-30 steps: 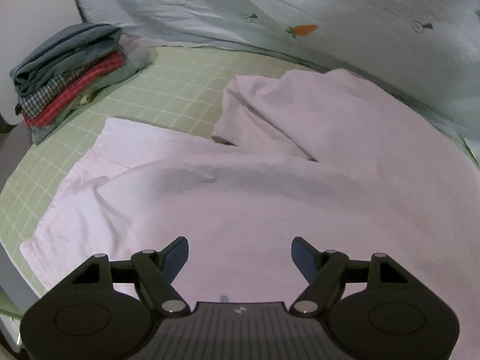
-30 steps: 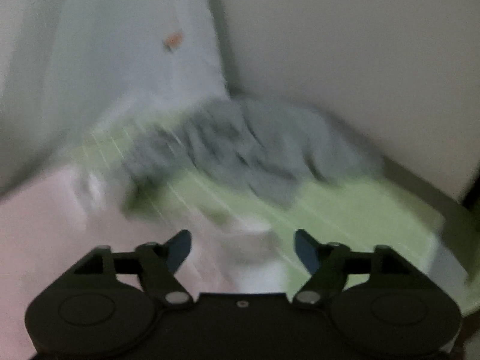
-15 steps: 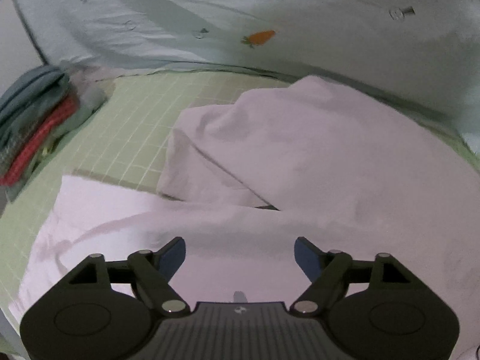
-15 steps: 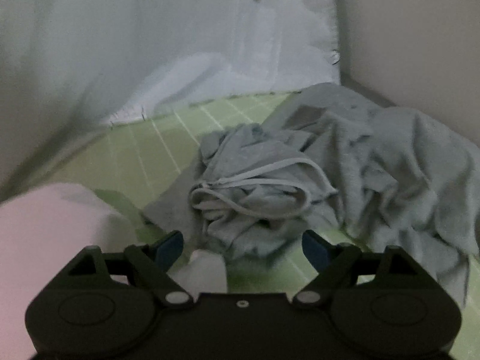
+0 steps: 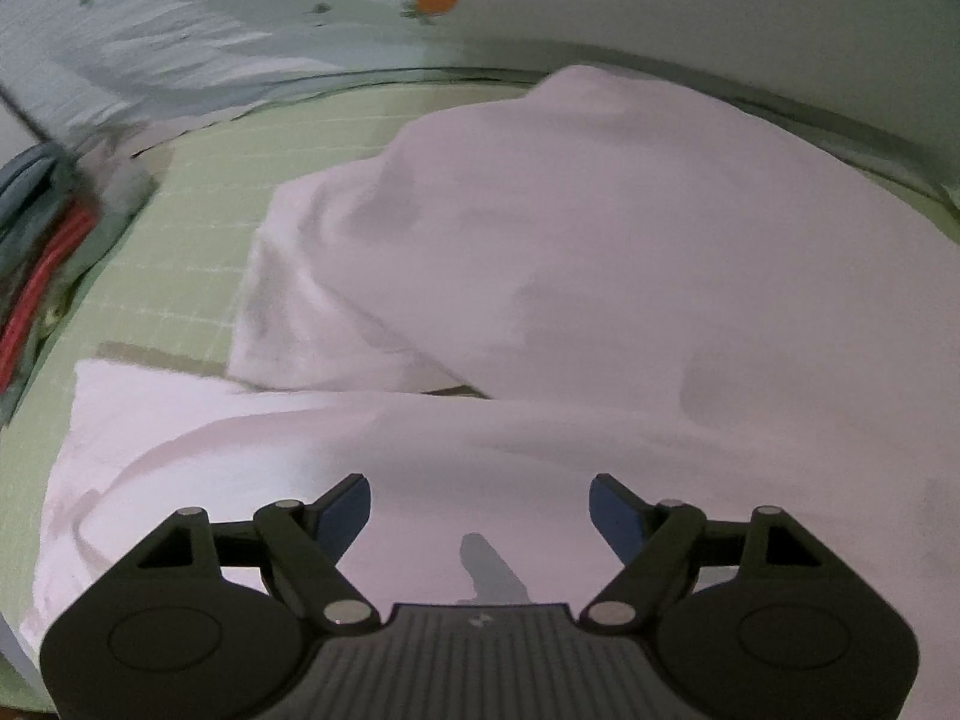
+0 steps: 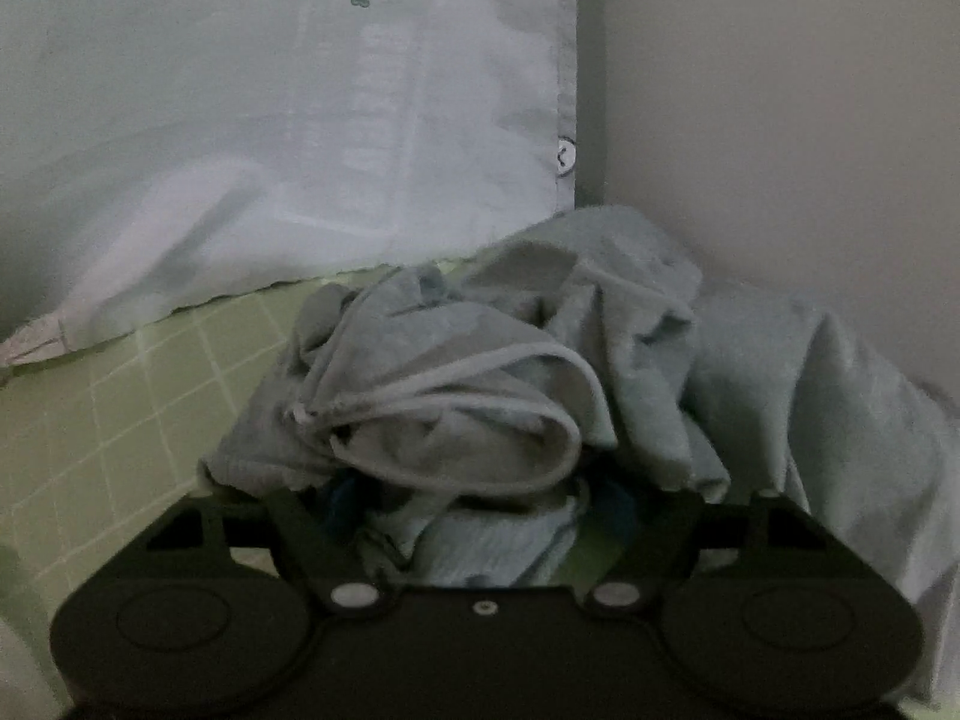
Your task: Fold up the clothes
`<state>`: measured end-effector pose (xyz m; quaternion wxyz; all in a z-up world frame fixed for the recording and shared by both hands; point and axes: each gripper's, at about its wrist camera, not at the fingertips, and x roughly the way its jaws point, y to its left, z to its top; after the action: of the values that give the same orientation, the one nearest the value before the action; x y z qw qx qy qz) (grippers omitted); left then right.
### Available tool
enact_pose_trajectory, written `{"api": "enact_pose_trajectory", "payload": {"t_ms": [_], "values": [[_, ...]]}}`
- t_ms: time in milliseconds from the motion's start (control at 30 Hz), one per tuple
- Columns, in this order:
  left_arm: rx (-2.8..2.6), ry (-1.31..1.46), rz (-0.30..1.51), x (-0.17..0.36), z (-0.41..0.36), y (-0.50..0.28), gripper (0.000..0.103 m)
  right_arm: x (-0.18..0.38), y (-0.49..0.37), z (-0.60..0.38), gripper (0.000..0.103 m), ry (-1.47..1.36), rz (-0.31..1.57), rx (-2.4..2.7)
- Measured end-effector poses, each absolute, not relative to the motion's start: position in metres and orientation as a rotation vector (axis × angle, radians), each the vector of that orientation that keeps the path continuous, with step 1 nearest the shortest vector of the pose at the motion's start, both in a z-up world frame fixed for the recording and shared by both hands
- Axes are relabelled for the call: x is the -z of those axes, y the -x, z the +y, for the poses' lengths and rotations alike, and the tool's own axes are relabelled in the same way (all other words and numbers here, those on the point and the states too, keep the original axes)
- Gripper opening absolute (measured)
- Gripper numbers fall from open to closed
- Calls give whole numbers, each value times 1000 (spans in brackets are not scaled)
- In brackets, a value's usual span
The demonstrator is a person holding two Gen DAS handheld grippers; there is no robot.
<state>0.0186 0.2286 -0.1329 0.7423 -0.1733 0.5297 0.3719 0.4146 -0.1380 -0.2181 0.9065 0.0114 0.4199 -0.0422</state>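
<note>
A pale pink garment point(image 5: 540, 276) lies spread and partly folded over the green checked sheet point(image 5: 198, 198). My left gripper point(image 5: 480, 510) is open and empty, low over the garment's near part. A crumpled grey garment with a drawstring point(image 6: 480, 384) lies in the bed's corner by the wall. My right gripper point(image 6: 480, 504) is pushed into the grey pile with its fingers spread wide. Its blue fingertips point(image 6: 342, 501) are mostly buried in the cloth.
A light quilt with carrot prints point(image 5: 360, 18) lies along the back; it also shows in the right wrist view point(image 6: 270, 120). A stack of folded clothes point(image 5: 42, 252) sits at the far left. A plain wall point(image 6: 780, 120) bounds the corner on the right.
My right gripper has moved forward into the grey pile, and the cloth now covers its fingertips. My left gripper has moved closer over the pink garment and turned right, still open.
</note>
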Motion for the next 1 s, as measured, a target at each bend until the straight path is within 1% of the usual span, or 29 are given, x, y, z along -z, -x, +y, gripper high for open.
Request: {"api": "enact_pose_trajectory", "payload": {"t_ms": [100, 200, 233, 267, 333, 367, 400, 433, 500, 600, 733, 833, 967, 1000], "values": [[-786, 368, 1178, 137, 222, -25, 81, 212, -384, -138, 79, -121, 916, -14], [-752, 366, 1183, 139, 217, -30, 81, 215, -344, -139, 82, -289, 991, -142], [-740, 365, 1181, 139, 215, -32, 81, 217, -333, -139, 84, -340, 1014, -168], [-728, 362, 1176, 138, 213, -33, 81, 218, -322, -138, 87, -383, 1018, -182], [-704, 354, 1157, 134, 210, -32, 81, 220, -304, -136, 87, -462, 1021, -204], [-696, 353, 1147, 132, 208, -30, 81, 221, -296, -135, 83, -498, 1020, -213], [-689, 353, 1138, 130, 207, -28, 81, 222, -290, -133, 74, -543, 1030, -246], [-683, 355, 1128, 128, 206, -25, 81, 225, -287, -130, 46, -610, 1047, -301], [-678, 366, 1103, 122, 206, -16, 81, 225, -274, -122, 45, -694, 1061, -379], [-677, 386, 1055, 112, 208, -3, 81, 204, -245, -89, 40, -544, 1015, -489], [-698, 400, 1020, 102, 215, 14, 81, 178, -193, -42, 38, -370, 947, -622], [-702, 428, 1000, 98, 221, 28, 81, 173, -148, -4, 37, -147, 910, -728], [-700, 462, 982, 97, 226, 42, 81, 185, -97, 37, 39, 119, 871, -767], [-697, 464, 976, 97, 227, 45, 81, 183, -94, 40, 42, 154, 860, -777]]}}
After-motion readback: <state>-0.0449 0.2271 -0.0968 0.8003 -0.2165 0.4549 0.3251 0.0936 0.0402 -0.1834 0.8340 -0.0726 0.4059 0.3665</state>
